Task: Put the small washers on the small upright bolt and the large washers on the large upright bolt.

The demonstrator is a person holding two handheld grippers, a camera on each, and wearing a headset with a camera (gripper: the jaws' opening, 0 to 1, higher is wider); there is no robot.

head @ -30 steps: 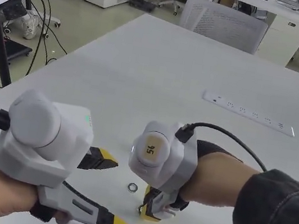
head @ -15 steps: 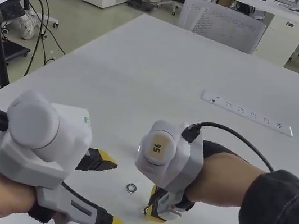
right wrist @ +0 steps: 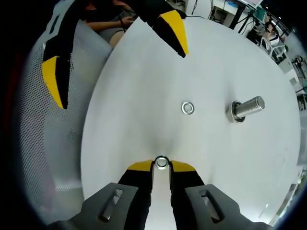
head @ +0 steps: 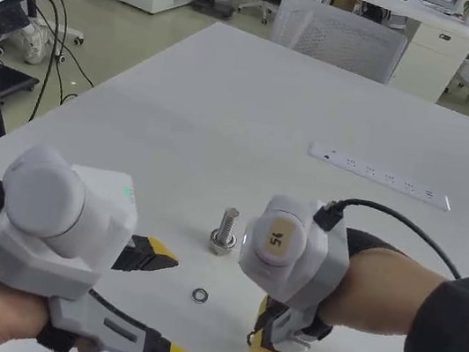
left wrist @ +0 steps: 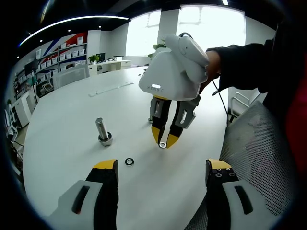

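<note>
A large upright bolt (head: 225, 230) stands on the white table (head: 227, 112), with a washer around its base. It also shows as the bolt (left wrist: 103, 134) and the bolt (right wrist: 244, 109). One loose small washer (head: 199, 296) lies flat just in front of it, seen as the washer (left wrist: 129, 162) and the washer (right wrist: 187, 108). My right gripper (head: 266, 344) points down at the table, right of the bolt. Its tips (right wrist: 161, 166) are shut on a small washer (right wrist: 161, 162). My left gripper (head: 169, 309) is open and bare, near the front edge, aimed at the right gripper (left wrist: 165, 139).
A white power strip (head: 380, 177) lies further back on the right of the table. A grey mesh chair (head: 337, 36) stands at the far edge. A stand with cables (head: 4, 50) is on the left beside the table. Something grey and upright (left wrist: 150, 116) is half hidden behind the right gripper.
My right gripper has moved to the right, which uncovers the upright bolt behind it. The loose washer on the table has stayed put. The left gripper has barely moved.
</note>
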